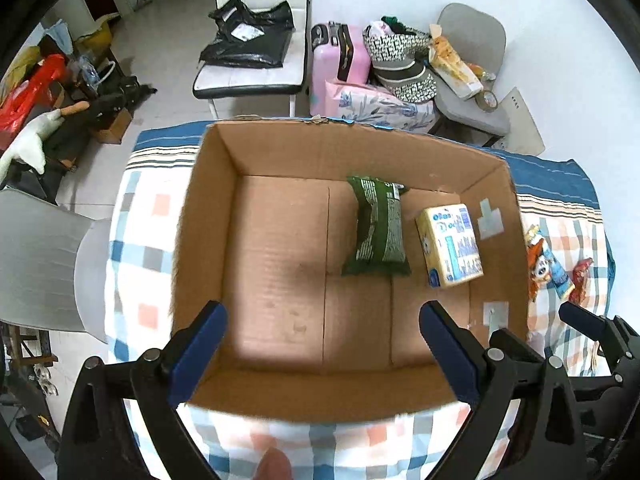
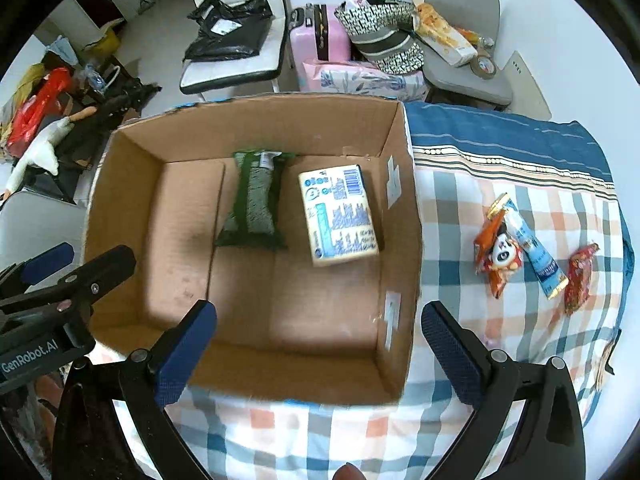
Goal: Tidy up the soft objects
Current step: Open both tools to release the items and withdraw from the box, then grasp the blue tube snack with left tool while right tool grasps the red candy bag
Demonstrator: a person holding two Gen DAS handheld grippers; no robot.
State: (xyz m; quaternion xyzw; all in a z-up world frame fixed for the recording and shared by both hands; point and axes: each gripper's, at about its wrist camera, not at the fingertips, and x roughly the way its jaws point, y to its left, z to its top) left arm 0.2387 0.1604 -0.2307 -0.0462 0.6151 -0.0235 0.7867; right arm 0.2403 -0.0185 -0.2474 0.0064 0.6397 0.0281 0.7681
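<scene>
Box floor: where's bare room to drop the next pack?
Free: the cardboard box floor left of the green pack, and the near strip. Crowded: far right, green pack beside the yellow tissue pack.

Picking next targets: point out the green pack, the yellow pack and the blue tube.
green pack (image 1: 378, 226), left wrist view, middle of its face
yellow pack (image 2: 340, 212), right wrist view, printed top
blue tube (image 2: 538, 254), right wrist view, mid-length

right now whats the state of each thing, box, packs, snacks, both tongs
cardboard box: open, upright on the checked cloth
green pack: lying flat inside the box
yellow tissue pack: flat inside the box, beside the green pack
snack packets: loose on the cloth, outside the box
left tongs: open, holding nothing
right tongs: open, holding nothing
</scene>
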